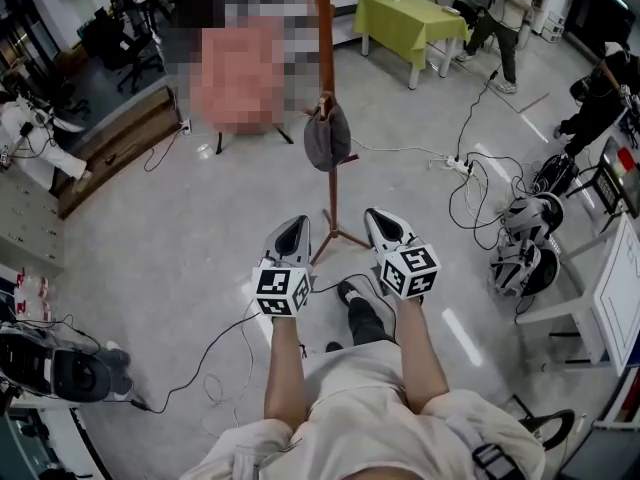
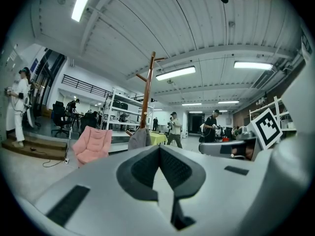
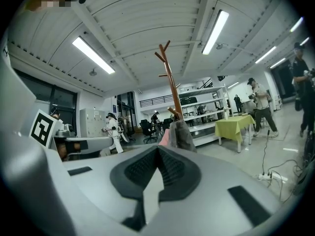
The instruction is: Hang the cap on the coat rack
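Left hand-held gripper [image 1: 293,226], right hand-held gripper [image 1: 385,220] closed; cap [image 1: 327,138] on rack [image 1: 322,28].

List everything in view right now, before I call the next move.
cap: 1, dark grey, hanging on a low peg of the coat rack
coat rack: 1, reddish-brown, standing on the floor ahead of both grippers
armchair: 1, pink, left of the coat rack, farther back
table: 1, yellow-green cloth, far right
power strip: 1, white, floor right of the rack, with black cables
people: several, around the room's edges
left gripper: 1, grey, jaws shut, empty
right gripper: 1, grey, jaws shut, empty
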The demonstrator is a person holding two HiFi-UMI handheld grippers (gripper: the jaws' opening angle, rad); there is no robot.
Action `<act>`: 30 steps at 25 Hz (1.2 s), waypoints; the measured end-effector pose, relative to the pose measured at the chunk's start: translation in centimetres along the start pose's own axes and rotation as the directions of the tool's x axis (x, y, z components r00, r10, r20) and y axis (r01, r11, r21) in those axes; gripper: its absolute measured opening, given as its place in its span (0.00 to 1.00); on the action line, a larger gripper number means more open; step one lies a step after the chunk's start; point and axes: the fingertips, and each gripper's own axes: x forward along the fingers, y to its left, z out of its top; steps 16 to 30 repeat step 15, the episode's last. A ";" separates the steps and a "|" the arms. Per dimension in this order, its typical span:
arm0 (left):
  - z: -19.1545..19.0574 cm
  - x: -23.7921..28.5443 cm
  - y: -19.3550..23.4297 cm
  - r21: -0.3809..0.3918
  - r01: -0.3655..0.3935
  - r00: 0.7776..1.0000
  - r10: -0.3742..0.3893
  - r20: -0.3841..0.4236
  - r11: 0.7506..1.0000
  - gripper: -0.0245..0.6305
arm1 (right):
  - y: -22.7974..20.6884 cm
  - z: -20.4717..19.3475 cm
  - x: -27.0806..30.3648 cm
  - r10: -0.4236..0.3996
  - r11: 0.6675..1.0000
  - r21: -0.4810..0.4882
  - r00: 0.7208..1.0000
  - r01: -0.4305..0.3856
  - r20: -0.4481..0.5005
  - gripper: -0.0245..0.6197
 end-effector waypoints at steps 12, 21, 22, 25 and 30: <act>0.5 -0.5 -0.1 0.006 -0.009 1.000 0.009 0.015 1.000 0.05 | 0.4 0.4 -0.3 0.015 1.000 -0.018 1.000 -0.015 0.003 0.04; 0.8 -0.2 0.2 0.005 -0.016 1.000 0.016 0.022 1.000 0.05 | 0.2 0.6 0.0 0.019 1.000 -0.021 1.000 -0.019 0.003 0.04; 0.8 -0.2 0.2 0.005 -0.016 1.000 0.016 0.022 1.000 0.05 | 0.2 0.6 0.0 0.019 1.000 -0.021 1.000 -0.019 0.003 0.04; 0.8 -0.2 0.2 0.005 -0.016 1.000 0.016 0.022 1.000 0.05 | 0.2 0.6 0.0 0.019 1.000 -0.021 1.000 -0.019 0.003 0.04; 0.8 -0.2 0.2 0.005 -0.016 1.000 0.016 0.022 1.000 0.05 | 0.2 0.6 0.0 0.019 1.000 -0.021 1.000 -0.019 0.003 0.04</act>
